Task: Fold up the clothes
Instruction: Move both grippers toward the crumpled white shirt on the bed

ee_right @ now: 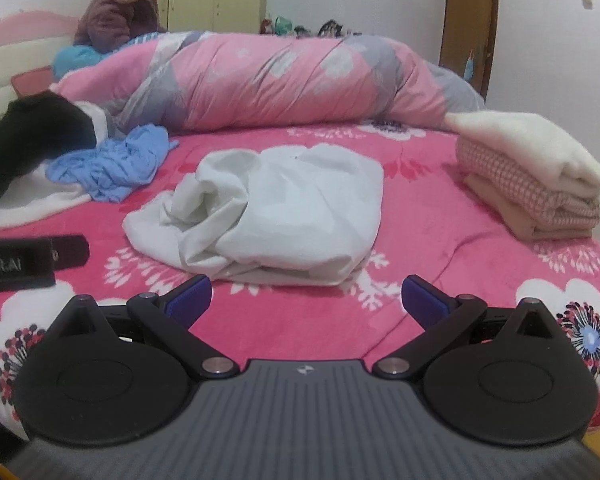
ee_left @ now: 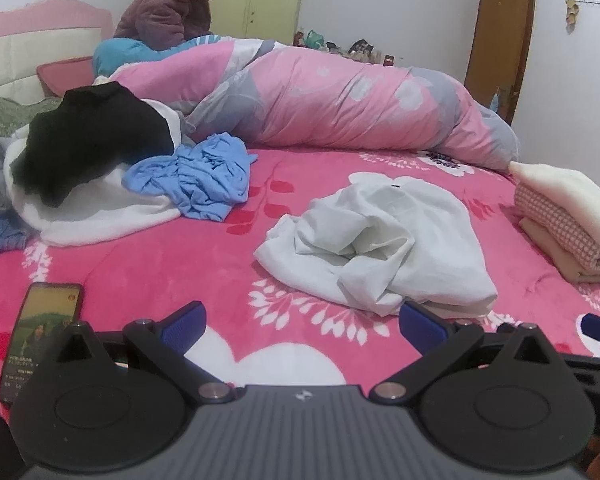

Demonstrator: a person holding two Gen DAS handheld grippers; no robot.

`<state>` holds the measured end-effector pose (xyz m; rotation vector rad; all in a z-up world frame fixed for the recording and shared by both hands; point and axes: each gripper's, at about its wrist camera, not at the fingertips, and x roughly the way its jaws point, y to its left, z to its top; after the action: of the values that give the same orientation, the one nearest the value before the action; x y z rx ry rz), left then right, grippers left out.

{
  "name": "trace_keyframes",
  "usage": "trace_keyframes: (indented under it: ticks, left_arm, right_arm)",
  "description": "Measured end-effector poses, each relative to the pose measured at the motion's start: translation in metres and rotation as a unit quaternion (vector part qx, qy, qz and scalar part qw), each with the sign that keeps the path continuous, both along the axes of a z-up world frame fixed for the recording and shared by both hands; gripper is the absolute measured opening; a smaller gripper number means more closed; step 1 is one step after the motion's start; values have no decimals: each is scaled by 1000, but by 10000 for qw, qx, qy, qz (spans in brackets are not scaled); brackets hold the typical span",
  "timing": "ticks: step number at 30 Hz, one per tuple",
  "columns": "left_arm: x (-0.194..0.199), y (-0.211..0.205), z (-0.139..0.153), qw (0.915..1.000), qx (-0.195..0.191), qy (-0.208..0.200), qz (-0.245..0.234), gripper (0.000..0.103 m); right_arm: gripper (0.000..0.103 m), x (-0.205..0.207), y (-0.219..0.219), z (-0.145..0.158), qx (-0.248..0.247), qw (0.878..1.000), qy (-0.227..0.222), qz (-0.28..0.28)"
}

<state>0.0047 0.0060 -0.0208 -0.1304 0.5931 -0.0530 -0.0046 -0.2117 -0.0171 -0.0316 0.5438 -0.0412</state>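
Two empty claws hover over a pink floral bed, a crumpled white garment just ahead.

The left claw (ee_left: 302,330) and right claw (ee_right: 306,300) both stand wide apart with nothing between the blue pads. The white garment (ee_right: 268,208) lies bunched on the bed (ee_right: 440,280), just beyond the right claw at frame centre and ahead-right of the left claw, touching neither. A phone (ee_left: 40,336) lies at the lower left of the left view. Farther right sits a folded stack (ee_right: 528,176); to the left, a crumpled blue garment (ee_left: 200,176) beside a black garment (ee_left: 88,140). Behind stretches a rolled pink quilt (ee_left: 332,100), and a person (ee_left: 168,4) sits at upper left.
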Motion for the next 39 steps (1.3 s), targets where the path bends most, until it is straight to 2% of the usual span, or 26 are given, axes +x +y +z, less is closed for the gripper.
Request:
trace_keyframes:
  ticks: [3, 10, 15, 21, 33, 39]
  left_arm:
    - [-2, 1, 1, 9999, -88, -36, 87, 103]
    - [-2, 2, 3, 9999, -30, -32, 166, 103]
    - [-1, 2, 5, 9998, 59, 1, 204, 103]
    - [3, 3, 5, 9996, 130, 88, 254, 103]
    - [15, 3, 2, 9992, 191, 158, 317, 103]
    - [22, 6, -1, 9990, 184, 204, 356, 103]
  right_arm:
    - [102, -1, -5, 2, 133, 9999, -46, -67]
    - [102, -5, -6, 0, -27, 9995, -221, -224]
    - [102, -7, -6, 0, 109, 9994, -297, -120]
    - [102, -8, 0, 6, 2, 9991, -414, 75]
    - [102, 6, -8, 5, 416, 9990, -139, 133]
    - [102, 13, -6, 2, 361, 9992, -96, 132]
